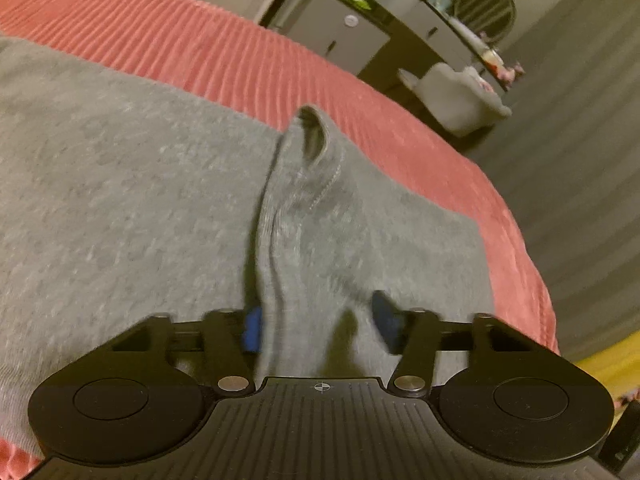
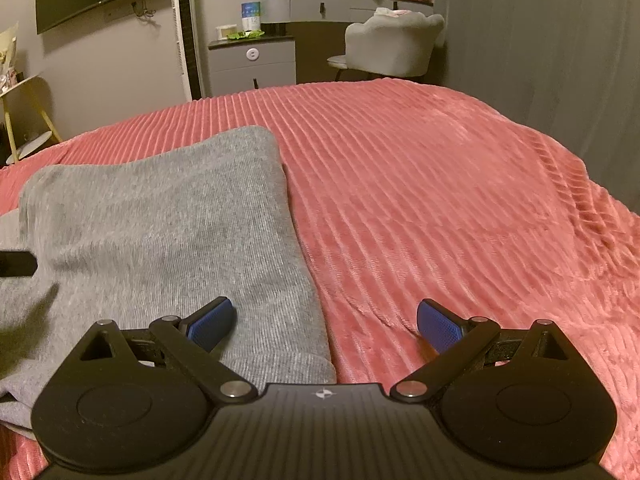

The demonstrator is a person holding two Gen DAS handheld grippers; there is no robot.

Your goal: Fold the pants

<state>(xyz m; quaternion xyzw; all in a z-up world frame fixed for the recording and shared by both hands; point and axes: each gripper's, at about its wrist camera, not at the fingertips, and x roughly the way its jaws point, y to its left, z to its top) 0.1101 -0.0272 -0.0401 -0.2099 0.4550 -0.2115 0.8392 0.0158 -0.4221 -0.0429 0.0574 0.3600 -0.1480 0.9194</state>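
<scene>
Grey pants (image 1: 120,200) lie on a pink ribbed bedspread (image 1: 240,60). In the left wrist view a raised fold of the pants (image 1: 304,216) runs up between the fingers of my left gripper (image 1: 318,326), whose blue pads stand apart around the cloth without clamping it. In the right wrist view the folded pants (image 2: 160,220) lie at left on the bedspread (image 2: 440,200). My right gripper (image 2: 324,324) is wide open and empty, over the right edge of the pants. A dark part of the left gripper (image 2: 16,263) shows at the left edge.
A grey vanity desk (image 2: 344,4) with bottles, a grey chair (image 2: 392,46) and a small drawer cabinet (image 2: 252,62) stand beyond the bed's far end. A dark grey wall (image 2: 540,32) runs along the right side. The bed edge drops off at right in the left wrist view.
</scene>
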